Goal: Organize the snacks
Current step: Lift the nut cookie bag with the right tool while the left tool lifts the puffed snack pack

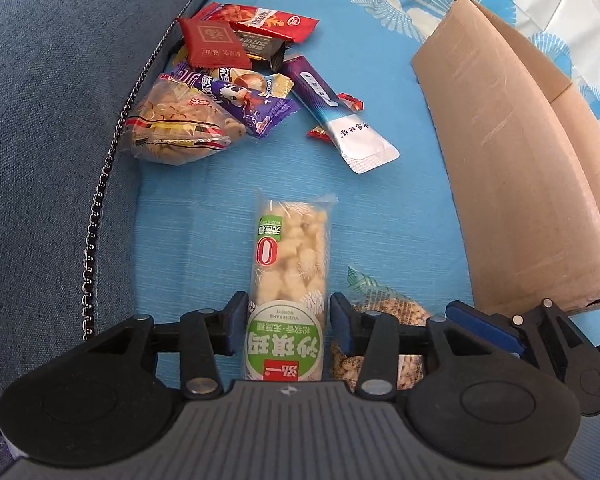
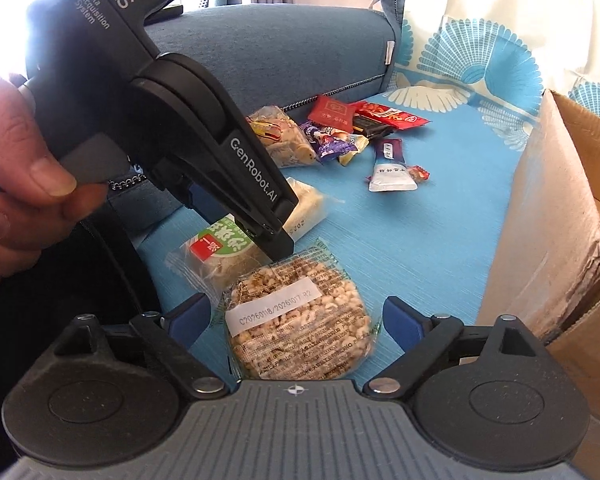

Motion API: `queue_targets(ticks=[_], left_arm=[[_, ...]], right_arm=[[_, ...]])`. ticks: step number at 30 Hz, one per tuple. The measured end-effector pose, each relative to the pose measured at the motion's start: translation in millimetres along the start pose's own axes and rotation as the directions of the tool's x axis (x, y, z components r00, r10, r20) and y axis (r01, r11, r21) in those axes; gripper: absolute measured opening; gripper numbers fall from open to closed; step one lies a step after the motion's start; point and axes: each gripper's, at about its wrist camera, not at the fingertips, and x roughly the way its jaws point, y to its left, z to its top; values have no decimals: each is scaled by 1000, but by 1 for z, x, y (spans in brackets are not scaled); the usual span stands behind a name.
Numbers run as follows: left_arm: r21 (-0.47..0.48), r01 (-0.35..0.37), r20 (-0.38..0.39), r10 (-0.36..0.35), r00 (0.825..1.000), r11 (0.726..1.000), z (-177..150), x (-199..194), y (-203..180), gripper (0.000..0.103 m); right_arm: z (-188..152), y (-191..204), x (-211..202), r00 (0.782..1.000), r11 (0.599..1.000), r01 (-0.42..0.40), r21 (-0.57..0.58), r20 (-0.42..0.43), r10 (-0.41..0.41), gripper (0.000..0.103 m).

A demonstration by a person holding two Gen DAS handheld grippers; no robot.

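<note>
Over by the sofa's blue cushion (image 1: 52,128) a heap of small snacks (image 1: 224,80) sits on the light blue cover (image 1: 400,216), a purple-and-white sachet (image 1: 336,116) lying just beside it. Nearer, the left gripper (image 1: 288,324) has its blue pads on both sides of a long rice-puff bar with a green label (image 1: 286,280), touching it or very nearly so, the bar flat on the cover. Right beside it lies a round puffed-grain cake in clear wrap (image 2: 300,320), and the right gripper (image 2: 296,320) hangs over that one with its fingers spread wide, clear of the wrapper. Furthest right stands the cardboard box (image 1: 512,168), open flap up
</note>
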Motion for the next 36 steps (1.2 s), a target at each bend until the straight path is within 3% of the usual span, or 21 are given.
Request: queue_targets(ticks=[13,20,29,36], left_arm=[[10,2,-2,-2,1000,1000,1,2,-1,54],[9,4,-1,-4,1000,1000,1,2,-2,56],[16,27,-11,-27,1000,999,1,5,-3,57],[2,67,-4,-67,998,998,-1,4,2,41]], right_arm=[[0,0,7,1000,1000,3,9,-15,-3,94],[-1,2,6,1000,1000,6,-13,-14,-6,84],[1,5,-14,998,998,55,-42,27,-54,83],[4,12,-47,988,986,133,-100,86,-125,83]])
